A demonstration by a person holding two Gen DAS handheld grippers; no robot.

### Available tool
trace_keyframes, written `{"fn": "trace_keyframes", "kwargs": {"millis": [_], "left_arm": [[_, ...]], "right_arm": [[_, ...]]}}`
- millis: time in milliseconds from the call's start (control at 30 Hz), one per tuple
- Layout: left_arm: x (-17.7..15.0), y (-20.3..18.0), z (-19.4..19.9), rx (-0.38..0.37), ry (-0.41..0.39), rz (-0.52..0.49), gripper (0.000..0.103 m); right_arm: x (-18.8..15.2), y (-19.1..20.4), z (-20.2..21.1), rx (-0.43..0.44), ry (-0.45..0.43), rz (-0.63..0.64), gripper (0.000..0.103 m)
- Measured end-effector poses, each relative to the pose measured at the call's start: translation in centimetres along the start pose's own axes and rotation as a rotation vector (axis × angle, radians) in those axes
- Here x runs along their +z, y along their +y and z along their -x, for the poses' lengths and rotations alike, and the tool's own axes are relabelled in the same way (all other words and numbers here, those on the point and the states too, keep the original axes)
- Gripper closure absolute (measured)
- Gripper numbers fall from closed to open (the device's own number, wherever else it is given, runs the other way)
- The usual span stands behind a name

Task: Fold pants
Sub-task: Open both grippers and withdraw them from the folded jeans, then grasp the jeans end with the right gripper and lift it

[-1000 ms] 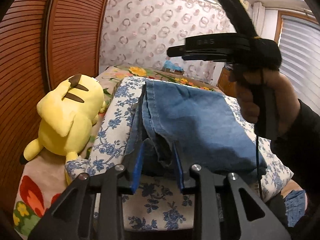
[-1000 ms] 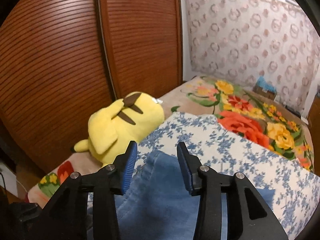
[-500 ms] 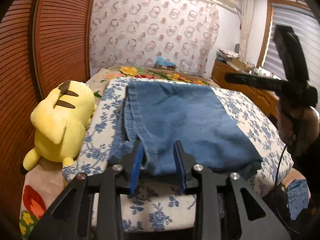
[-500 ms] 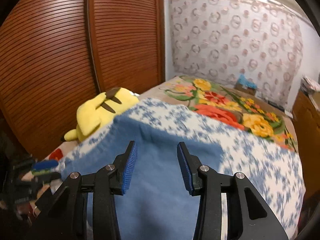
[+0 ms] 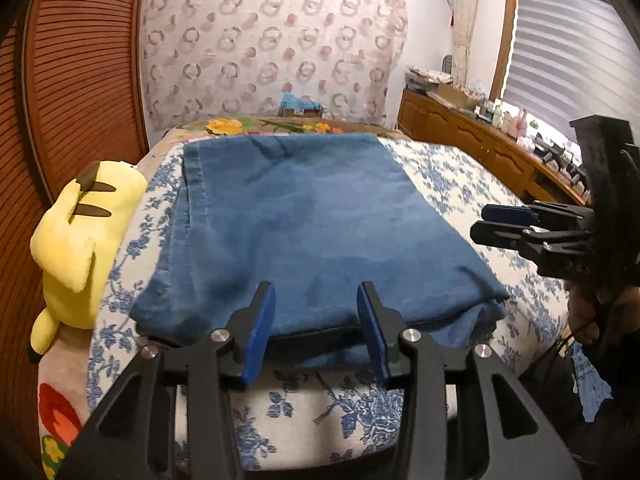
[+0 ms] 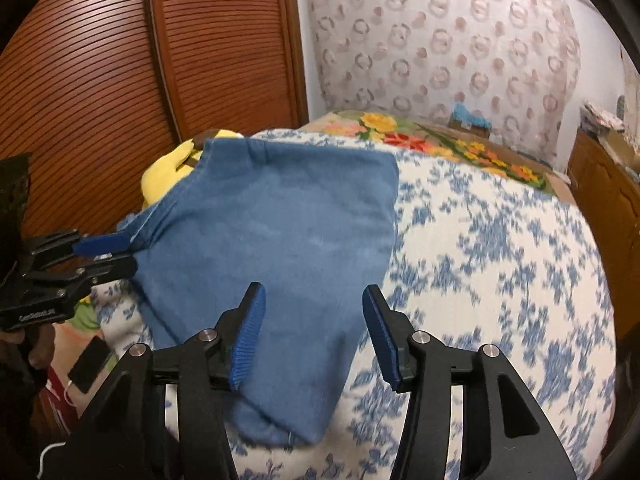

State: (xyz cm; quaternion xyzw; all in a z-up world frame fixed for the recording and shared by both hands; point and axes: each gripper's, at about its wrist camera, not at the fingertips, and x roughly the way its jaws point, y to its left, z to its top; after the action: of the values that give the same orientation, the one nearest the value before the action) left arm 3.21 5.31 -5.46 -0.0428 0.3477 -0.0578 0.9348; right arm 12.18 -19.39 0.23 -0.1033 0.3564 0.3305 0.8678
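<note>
The blue denim pants (image 5: 304, 232) lie folded into a flat rectangle on the blue-flowered bed cover (image 5: 472, 200). They also show in the right wrist view (image 6: 288, 240). My left gripper (image 5: 316, 336) is open and empty, just above the near folded edge. It also shows at the left of the right wrist view (image 6: 106, 254), beside the pants' left edge. My right gripper (image 6: 316, 336) is open and empty, above the near right corner of the pants. It shows in the left wrist view (image 5: 500, 224), off the pants' right side.
A yellow plush toy (image 5: 84, 240) lies left of the pants against the brown slatted wardrobe doors (image 6: 140, 80). A flowered blanket (image 6: 440, 140) lies behind the pants. A wooden cabinet (image 5: 472, 148) with small items stands along the right wall under the window blind (image 5: 568, 52).
My left gripper let go of the pants' edge and drew back and up. The pants' layers now lie flat. My right gripper moved from high above the pants out to their right side.
</note>
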Motion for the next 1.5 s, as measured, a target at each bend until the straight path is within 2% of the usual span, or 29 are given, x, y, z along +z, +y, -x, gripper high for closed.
{"fn": "trace_keyframes", "kwargs": {"millis": [167, 333, 867, 1100, 1200, 1233, 1367, 1500], "left_arm": [[-0.7, -0.8, -1.0, 0.022, 0.036, -0.033, 0.062], [-1.4, -0.3, -1.7, 0.021, 0.063, -0.022, 0.062], [-2.3, -0.1, -2.4, 0.003, 0.051, -0.005, 0.061], [-2.4, -0.1, -2.4, 0.003, 0.05, -0.005, 0.06], [-2.4, -0.1, -2.4, 0.003, 0.05, -0.004, 0.06], [-2.4, -0.1, -2.4, 0.002, 0.05, -0.004, 0.06], [-2.4, 0.0, -2.4, 0.001, 0.048, -0.001, 0.06], [-2.4, 0.0, -2.3, 0.001, 0.046, 0.001, 0.06]], "right_arm": [[-1.9, -0.3, -0.6, 0.001, 0.035, -0.035, 0.051], [-3.1, -0.7, -1.4, 0.005, 0.056, -0.066, 0.051], [-4.2, -0.5, -2.8, 0.065, 0.086, -0.109, 0.051], [-4.3, -0.8, -3.3, 0.083, 0.072, -0.123, 0.051], [-4.2, -0.8, -3.4, 0.113, 0.071, -0.132, 0.063], [-4.2, -0.7, -3.4, 0.114, 0.071, -0.131, 0.065], [-3.5, 0.3, -2.2, 0.091, 0.034, -0.092, 0.085], [-2.1, 1.1, -0.3, 0.109, -0.033, -0.073, 0.091]]}}
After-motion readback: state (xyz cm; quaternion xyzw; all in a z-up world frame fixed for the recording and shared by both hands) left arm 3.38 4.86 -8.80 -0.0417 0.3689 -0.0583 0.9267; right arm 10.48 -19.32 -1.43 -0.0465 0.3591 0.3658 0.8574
